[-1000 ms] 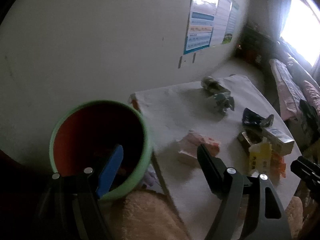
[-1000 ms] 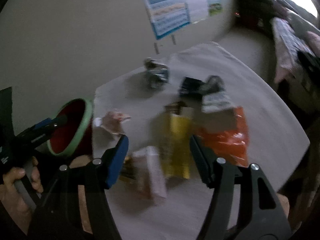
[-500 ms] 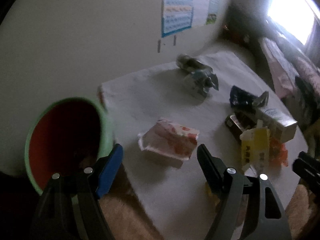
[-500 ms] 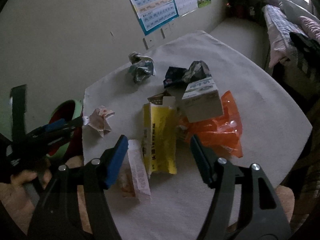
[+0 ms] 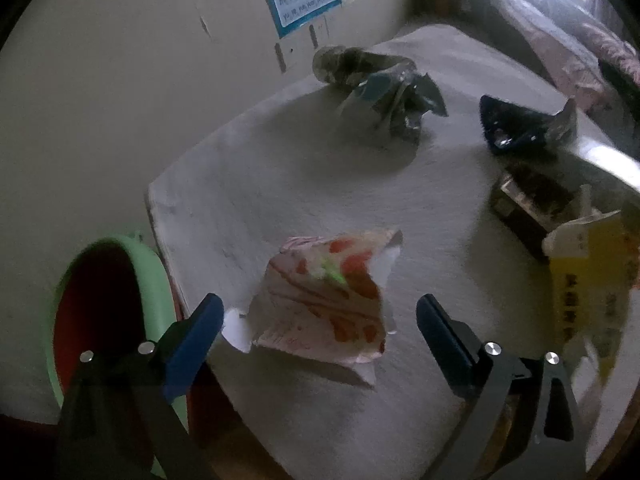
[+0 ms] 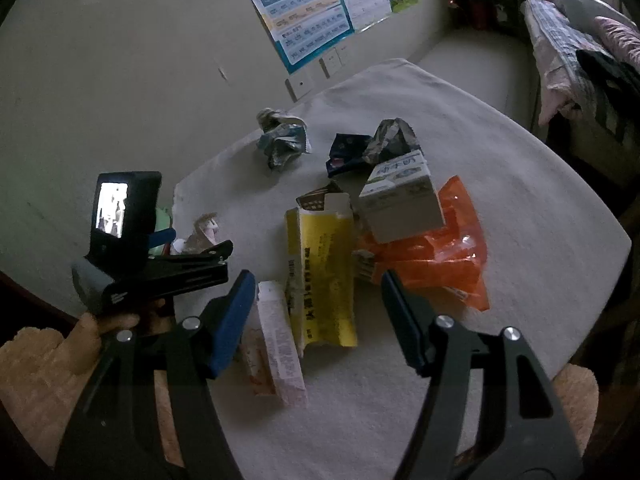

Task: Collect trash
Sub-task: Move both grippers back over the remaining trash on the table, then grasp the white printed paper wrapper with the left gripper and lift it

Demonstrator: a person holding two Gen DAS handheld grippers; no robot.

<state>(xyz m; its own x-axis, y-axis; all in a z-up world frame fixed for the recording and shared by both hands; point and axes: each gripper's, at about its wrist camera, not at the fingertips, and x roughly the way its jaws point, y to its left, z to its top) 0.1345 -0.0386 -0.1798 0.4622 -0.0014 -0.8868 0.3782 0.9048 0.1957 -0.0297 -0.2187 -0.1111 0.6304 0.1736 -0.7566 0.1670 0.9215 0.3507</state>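
My left gripper [image 5: 318, 322] is open, its jaws on either side of a crumpled pink and red wrapper [image 5: 328, 300] on the white table [image 5: 248, 184]. A green bin with a red inside [image 5: 96, 312] stands off the table's left edge. My right gripper [image 6: 318, 300] is open above a flattened yellow carton [image 6: 320, 272], with a pink and white box [image 6: 278, 344] by its left jaw. An orange bag [image 6: 448, 256], a grey carton [image 6: 400, 200], a dark blue wrapper [image 6: 346, 150] and a crumpled silver wrapper [image 6: 282, 140] lie beyond. The left gripper [image 6: 188, 254] also shows in the right wrist view.
A wall with a blue poster [image 6: 316, 12] and sockets backs the table. A bed with bedding [image 6: 580, 40] lies at the far right. A brown box [image 5: 532, 204] lies by the yellow carton [image 5: 588, 272] in the left wrist view.
My left gripper has swung from the green bin toward the table and closed in on the pink and red wrapper. My right gripper has risen slightly over the yellow carton.
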